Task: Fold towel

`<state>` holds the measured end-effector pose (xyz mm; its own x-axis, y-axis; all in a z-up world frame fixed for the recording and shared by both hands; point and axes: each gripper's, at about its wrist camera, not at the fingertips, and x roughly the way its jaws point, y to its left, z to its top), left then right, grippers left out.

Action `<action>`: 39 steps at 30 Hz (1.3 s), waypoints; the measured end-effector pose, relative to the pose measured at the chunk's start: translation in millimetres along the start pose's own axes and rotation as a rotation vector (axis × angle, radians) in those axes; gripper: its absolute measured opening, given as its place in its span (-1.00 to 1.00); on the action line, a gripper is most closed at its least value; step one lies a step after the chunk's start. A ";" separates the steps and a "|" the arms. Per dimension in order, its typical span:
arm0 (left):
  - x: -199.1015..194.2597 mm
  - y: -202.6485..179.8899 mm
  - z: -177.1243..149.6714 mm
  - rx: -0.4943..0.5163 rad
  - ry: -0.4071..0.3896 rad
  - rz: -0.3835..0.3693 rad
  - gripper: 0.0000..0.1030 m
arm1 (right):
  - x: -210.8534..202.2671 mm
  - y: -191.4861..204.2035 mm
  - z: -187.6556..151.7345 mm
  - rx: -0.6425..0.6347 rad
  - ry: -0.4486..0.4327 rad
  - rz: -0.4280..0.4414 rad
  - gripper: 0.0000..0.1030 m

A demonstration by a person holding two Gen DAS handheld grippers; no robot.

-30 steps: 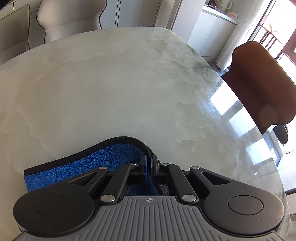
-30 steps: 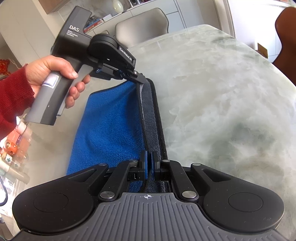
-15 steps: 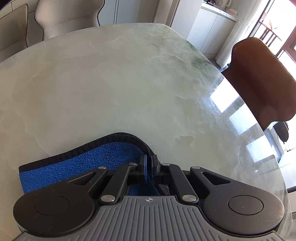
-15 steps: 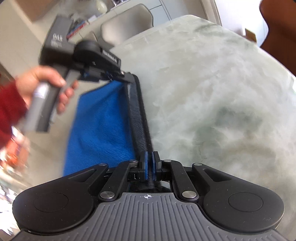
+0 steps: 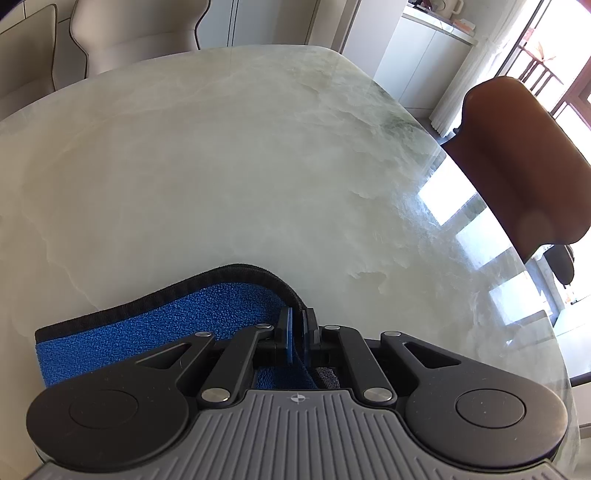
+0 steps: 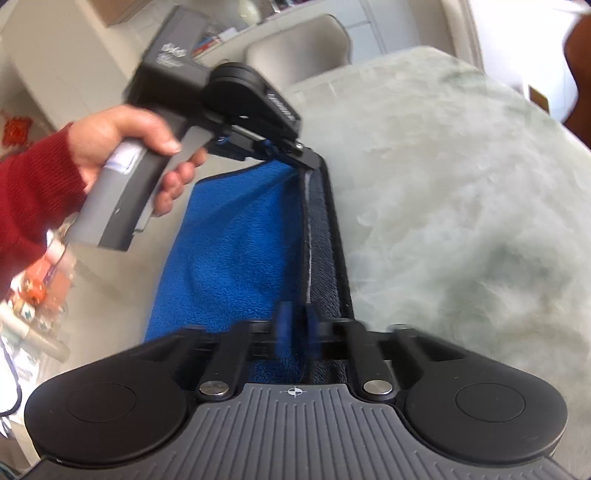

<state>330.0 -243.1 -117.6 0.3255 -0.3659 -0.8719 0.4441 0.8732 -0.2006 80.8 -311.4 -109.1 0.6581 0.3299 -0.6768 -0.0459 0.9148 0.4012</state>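
Pale marbled bench (image 5: 229, 155), glossy with window glare — cream chairs (image 5: 144, 26) behind, a brown chair (image 5: 517, 162) alongside. Blue towel (image 6: 236, 251) lies at its near edge, left claw (image 5: 297, 334) and right claw (image 6: 297, 328) each clamped on its black-trimmed border.

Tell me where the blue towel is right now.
The blue towel lies at the near left part of the marble table, its dark-bordered edge pinched between the left gripper and the right gripper.

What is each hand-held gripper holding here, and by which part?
Both grip the blue towel along its black-trimmed edge: the left hand-held gripper near one corner, the right hand-held gripper further along the same edge.
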 end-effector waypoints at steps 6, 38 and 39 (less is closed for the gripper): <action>-2.4 -1.3 0.6 0.004 -0.008 -0.001 -0.92 | -8.4 0.8 1.4 -0.009 -0.024 -0.013 -0.91; 1.4 -4.0 -0.5 0.005 0.011 -0.006 -0.89 | -4.5 -4.1 -0.8 0.037 0.026 0.052 -0.85; 1.3 -4.0 -0.2 0.004 0.011 -0.006 -0.89 | -4.0 -0.9 -0.8 0.016 0.029 0.052 -0.90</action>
<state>328.5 -247.1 -118.0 0.3136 -0.3676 -0.8755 0.4498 0.8695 -0.2040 77.6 -313.4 -107.3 0.6327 0.3838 -0.6726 -0.0675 0.8926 0.4458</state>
